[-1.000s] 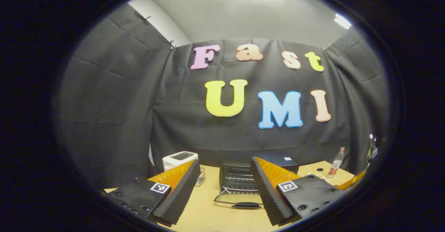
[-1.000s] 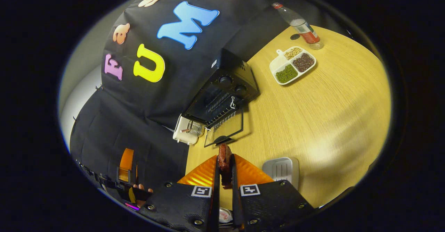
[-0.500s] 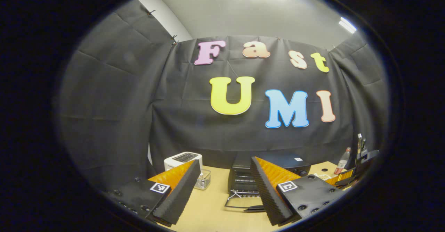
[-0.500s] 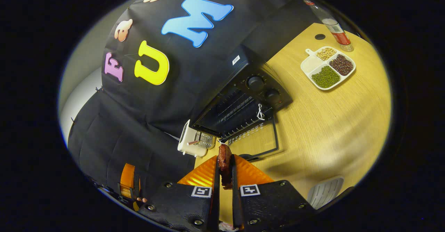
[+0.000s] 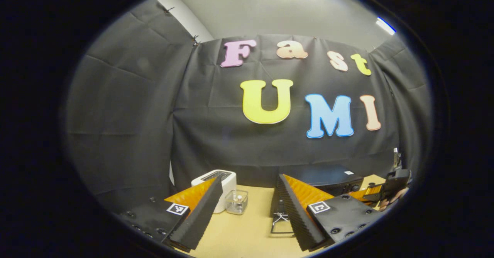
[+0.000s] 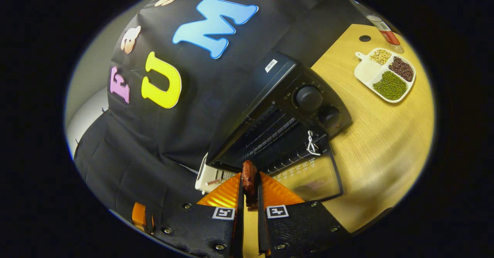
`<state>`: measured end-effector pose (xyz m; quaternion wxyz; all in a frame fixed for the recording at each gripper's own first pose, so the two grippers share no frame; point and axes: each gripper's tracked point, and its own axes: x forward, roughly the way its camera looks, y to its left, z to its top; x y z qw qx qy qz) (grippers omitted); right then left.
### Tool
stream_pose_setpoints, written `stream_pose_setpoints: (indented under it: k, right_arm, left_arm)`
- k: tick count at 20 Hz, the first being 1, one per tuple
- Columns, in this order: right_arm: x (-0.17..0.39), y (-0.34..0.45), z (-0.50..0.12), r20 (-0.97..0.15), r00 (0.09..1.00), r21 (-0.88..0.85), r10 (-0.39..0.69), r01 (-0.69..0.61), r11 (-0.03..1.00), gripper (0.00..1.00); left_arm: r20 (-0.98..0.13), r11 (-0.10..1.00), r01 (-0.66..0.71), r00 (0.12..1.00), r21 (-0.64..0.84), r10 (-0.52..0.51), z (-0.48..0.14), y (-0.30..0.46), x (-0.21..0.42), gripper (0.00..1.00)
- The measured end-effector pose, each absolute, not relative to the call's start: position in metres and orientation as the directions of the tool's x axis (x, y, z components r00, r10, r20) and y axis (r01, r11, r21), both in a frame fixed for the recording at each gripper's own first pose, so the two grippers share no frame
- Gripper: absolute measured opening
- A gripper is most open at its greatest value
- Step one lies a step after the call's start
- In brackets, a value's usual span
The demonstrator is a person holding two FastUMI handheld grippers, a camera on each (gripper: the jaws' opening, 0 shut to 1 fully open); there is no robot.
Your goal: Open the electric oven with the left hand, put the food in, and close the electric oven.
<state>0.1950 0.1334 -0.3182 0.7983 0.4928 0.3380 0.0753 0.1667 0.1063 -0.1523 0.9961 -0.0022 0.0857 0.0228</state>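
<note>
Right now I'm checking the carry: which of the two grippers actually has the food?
The right gripper, shut on the dark red food near the open oven. The left gripper is open, holding nothing.

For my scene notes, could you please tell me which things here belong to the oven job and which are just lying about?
Job: electric oven, door down; food in right tool; left tool.
Lying about: toaster, bean tray, bottle.

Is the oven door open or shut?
Open. The oven has its glass door folded down flat toward the table, and the wire rack inside shows.
</note>
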Motion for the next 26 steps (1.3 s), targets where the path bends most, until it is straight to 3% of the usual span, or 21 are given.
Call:
stream_pose_setpoints:
  k: [10, 14, 17, 18, 20, 22, 23, 26]
  right_arm:
    - [0.265, 0.15, -0.365, -0.402, 0.826, 0.879, 0.394, 0.227, 0.419, 0.16]
    - [0.278, 0.144, -0.381, -0.421, 0.841, 0.863, 0.339, 0.256, 0.435, 0.16]
    - [0.271, 0.136, -0.397, -0.481, 0.821, 0.815, 0.309, 0.288, 0.503, 0.19]
    - [0.271, 0.131, -0.396, -0.489, 0.823, 0.795, 0.291, 0.282, 0.537, 0.29]
    - [0.274, 0.123, -0.388, -0.472, 0.845, 0.766, 0.253, 0.251, 0.592, 0.34]
    - [0.275, 0.112, -0.382, -0.472, 0.854, 0.738, 0.22, 0.245, 0.629, 0.86]
    - [0.275, 0.107, -0.38, -0.472, 0.857, 0.723, 0.207, 0.242, 0.647, 0.94]
    - [0.265, 0.105, -0.377, -0.487, 0.848, 0.687, 0.208, 0.226, 0.69, 0.97]
  left_arm:
    - [-0.24, 0.998, -0.039, 0.97, 0.049, 0.05, -0.18, 0.134, 0.188, 0.99]
    - [-0.239, 0.996, -0.041, 0.969, 0.073, 0.057, -0.18, 0.139, 0.192, 0.99]
    - [-0.25, 0.998, -0.032, 0.967, 0.058, 0.045, -0.184, 0.132, 0.195, 0.99]
    - [-0.252, 0.998, -0.028, 0.967, 0.049, 0.039, -0.184, 0.128, 0.196, 0.99]
    - [-0.254, 0.999, -0.021, 0.967, 0.035, 0.029, -0.183, 0.123, 0.196, 0.99]
    - [-0.249, 0.999, -0.016, 0.968, 0.031, 0.023, -0.179, 0.118, 0.193, 0.97]
    - [-0.243, 0.999, -0.017, 0.97, 0.031, 0.024, -0.175, 0.117, 0.191, 0.96]
    - [-0.229, 0.999, -0.019, 0.973, 0.04, 0.028, -0.168, 0.113, 0.183, 0.97]
